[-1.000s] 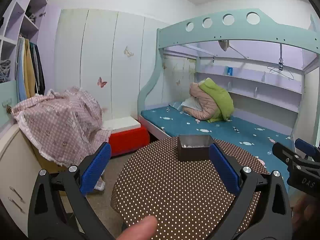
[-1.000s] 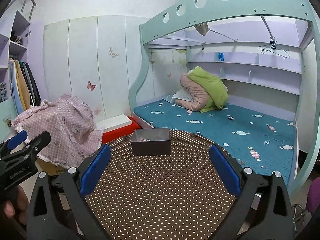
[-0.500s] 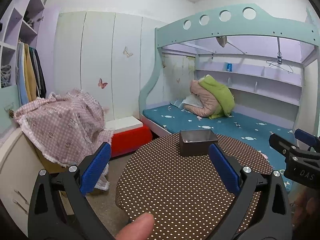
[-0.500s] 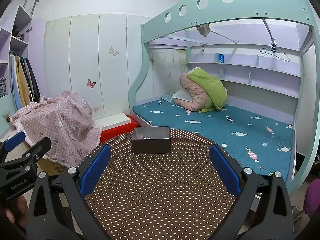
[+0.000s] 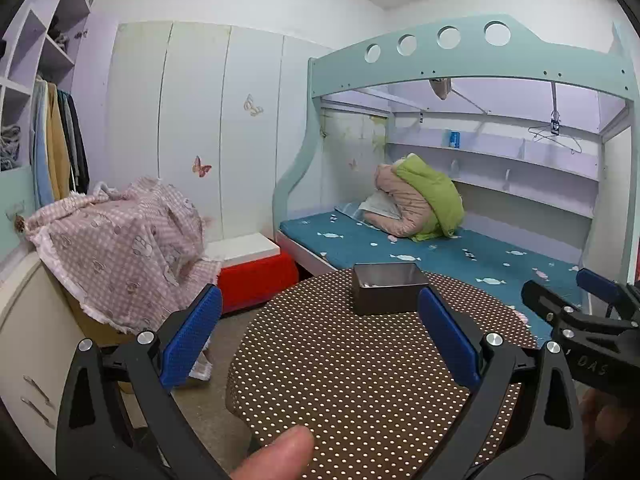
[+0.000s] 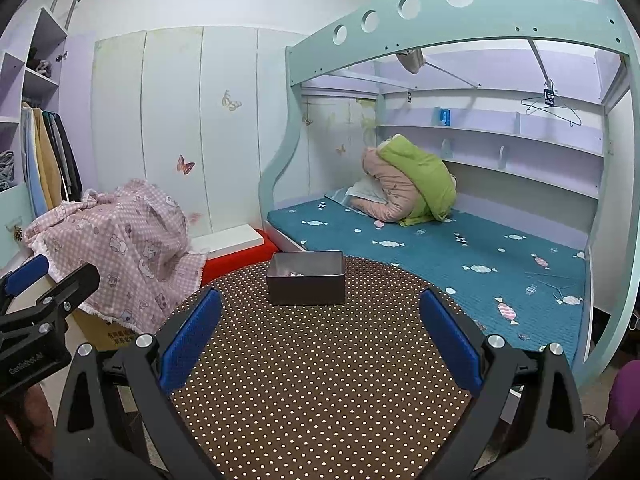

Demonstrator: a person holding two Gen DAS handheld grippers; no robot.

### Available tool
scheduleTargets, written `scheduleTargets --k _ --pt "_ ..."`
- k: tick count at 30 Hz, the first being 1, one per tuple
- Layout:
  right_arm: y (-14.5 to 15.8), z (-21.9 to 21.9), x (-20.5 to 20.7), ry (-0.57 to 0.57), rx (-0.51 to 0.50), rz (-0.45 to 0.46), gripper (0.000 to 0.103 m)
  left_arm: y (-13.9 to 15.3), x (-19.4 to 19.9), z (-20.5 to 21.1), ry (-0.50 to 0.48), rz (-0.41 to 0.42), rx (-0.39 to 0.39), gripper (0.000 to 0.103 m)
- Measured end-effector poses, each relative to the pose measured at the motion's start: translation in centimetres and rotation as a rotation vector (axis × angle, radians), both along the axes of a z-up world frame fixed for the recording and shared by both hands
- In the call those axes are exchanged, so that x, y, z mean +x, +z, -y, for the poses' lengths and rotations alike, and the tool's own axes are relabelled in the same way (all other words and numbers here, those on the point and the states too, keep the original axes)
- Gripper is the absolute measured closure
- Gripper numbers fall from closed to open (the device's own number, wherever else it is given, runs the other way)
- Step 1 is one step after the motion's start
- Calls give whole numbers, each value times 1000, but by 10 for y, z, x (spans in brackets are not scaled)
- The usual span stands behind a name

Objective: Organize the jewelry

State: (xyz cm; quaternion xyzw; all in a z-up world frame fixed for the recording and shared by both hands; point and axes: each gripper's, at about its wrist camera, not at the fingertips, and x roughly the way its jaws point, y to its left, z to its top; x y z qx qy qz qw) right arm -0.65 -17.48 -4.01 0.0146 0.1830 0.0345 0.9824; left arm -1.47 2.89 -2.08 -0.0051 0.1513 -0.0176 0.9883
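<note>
A dark grey metal box (image 5: 387, 288) (image 6: 306, 283) stands open-topped at the far edge of a round table with a brown polka-dot cloth (image 5: 360, 368) (image 6: 320, 368). Small pale items lie inside the box, too small to make out. My left gripper (image 5: 320, 332) is open above the near part of the table, nothing between its blue pads. My right gripper (image 6: 320, 332) is also open and empty, well short of the box. The right gripper (image 5: 592, 332) shows at the right edge of the left wrist view, the left gripper (image 6: 36, 308) at the left edge of the right wrist view.
A bunk bed with a teal mattress (image 6: 440, 252) lies beyond the table, folded quilts (image 6: 408, 180) on it. A pink checked cloth (image 5: 120, 240) covers furniture on the left, beside a red and white stool (image 5: 252, 268). White wardrobe doors (image 5: 192, 128) form the back wall. A fingertip (image 5: 280, 456) shows below.
Both cameras have pulled back and risen a little, so the table and box sit slightly farther away. Both grippers stay open and empty.
</note>
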Motion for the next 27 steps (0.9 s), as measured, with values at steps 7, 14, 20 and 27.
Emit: scheduleTargets --k 7,14,20,27 --pt "-3 -2 2 -7 -3 -5 8 0 0 3 -1 -5 6 5" --pt "-7 -1 2 -15 -1 -10 8 0 1 1 6 -11 -1 5" --pt "-9 -2 2 -19 -4 -4 8 1 -2 -6 9 7 -34 5" --pt "-9 -4 2 -18 -7 0 8 -1 1 -6 26 -2 -21 5"
